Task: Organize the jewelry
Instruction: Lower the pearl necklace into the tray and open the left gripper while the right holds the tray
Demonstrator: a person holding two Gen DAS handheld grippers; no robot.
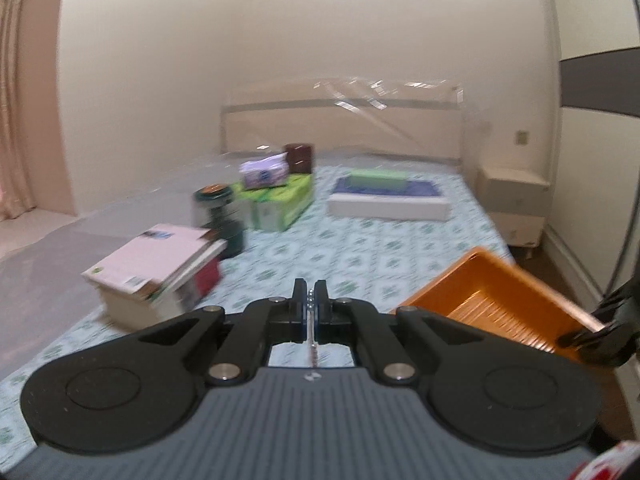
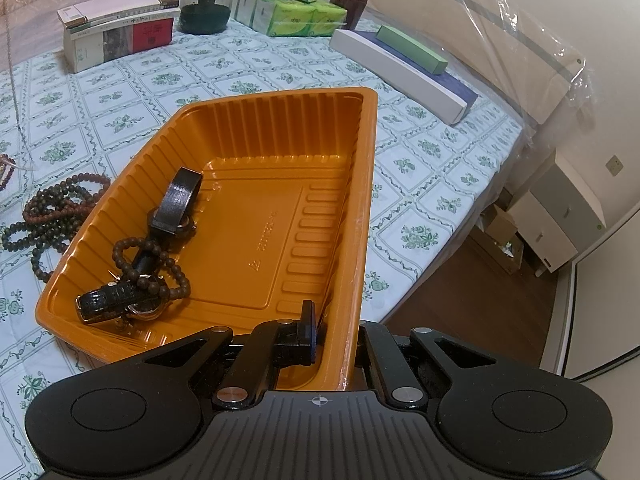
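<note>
Right wrist: orange tray [image 2: 256, 240], embossed writing unreadable

The bed [image 2: 256, 64] carries an orange tray [image 2: 280, 120] at centre, bead strings [image 2: 60, 208] at nine o'clock, books [image 2: 116, 36] at eleven, tissue packs [image 2: 288, 14] at twelve.

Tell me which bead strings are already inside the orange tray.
Only the small dark-brown bead loop, draped over the watches in the orange tray. The larger bead strands lie outside it on the bedsheet, past its left wall.
</note>
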